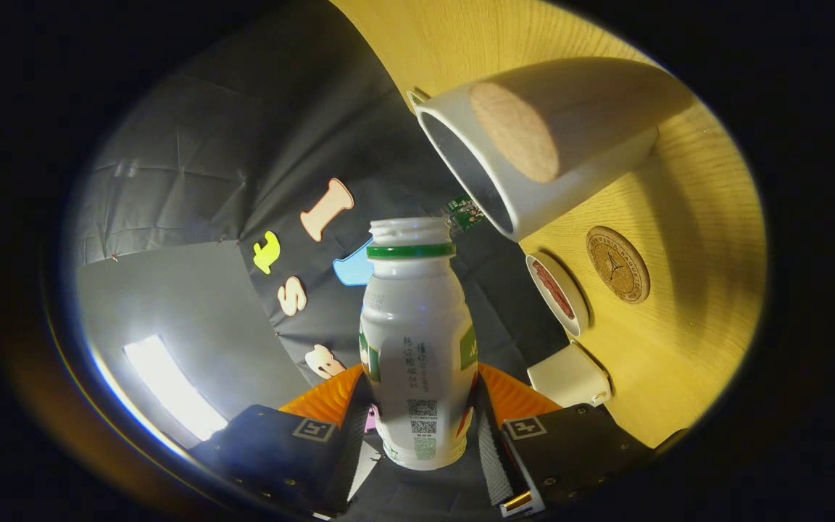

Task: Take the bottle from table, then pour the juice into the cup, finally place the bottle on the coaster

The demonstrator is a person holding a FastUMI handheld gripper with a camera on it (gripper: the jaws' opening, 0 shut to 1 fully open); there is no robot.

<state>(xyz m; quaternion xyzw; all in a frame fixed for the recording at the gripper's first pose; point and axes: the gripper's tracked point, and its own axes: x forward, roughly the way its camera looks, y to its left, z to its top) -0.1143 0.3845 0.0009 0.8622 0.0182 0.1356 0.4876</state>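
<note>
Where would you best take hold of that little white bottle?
Around its wide lower body, a finger on each side, as the gripper does now. The bottle narrows toward its green-ringed neck, so the broad, straight belly gives the fingers the firmest seat and leaves the open mouth free.

A pale yellow wood-grain worktop [686, 341] is seen, strongly tilted in the view. Creased black cloth [229, 145] forms the booth wall beyond it. A plain grey panel [193, 312] is seen beside the cloth, and a bright rectangular light [171, 395] glares on it. Soft shadows are cast across the wood surface.
</note>
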